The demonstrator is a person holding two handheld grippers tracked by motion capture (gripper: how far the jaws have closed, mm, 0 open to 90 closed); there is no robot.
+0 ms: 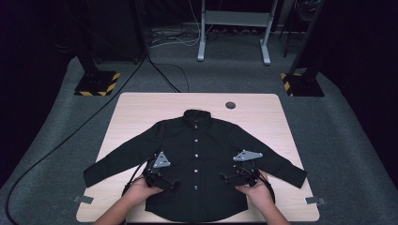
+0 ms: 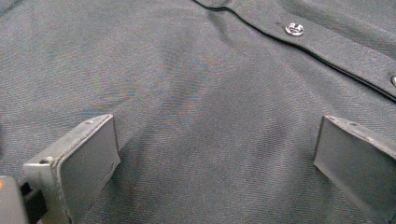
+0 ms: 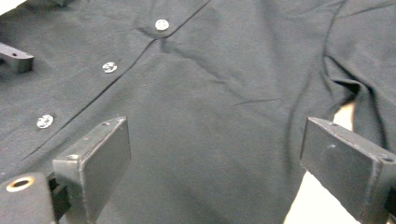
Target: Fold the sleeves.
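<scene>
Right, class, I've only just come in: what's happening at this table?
A person holds a claw in each hand over a black button-up shirt spread flat, front up, on a light wooden table. The left claw and right claw hover above the shirt's lower front, either side of the button placket. Both stand open with cloth below them, nothing gripped. The sleeves lie spread outward, so no fold has been made yet.

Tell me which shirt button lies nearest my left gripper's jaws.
The button higher on the shirt's placket, ahead of the left gripper. The other button is cut off at the frame's right edge.
</scene>
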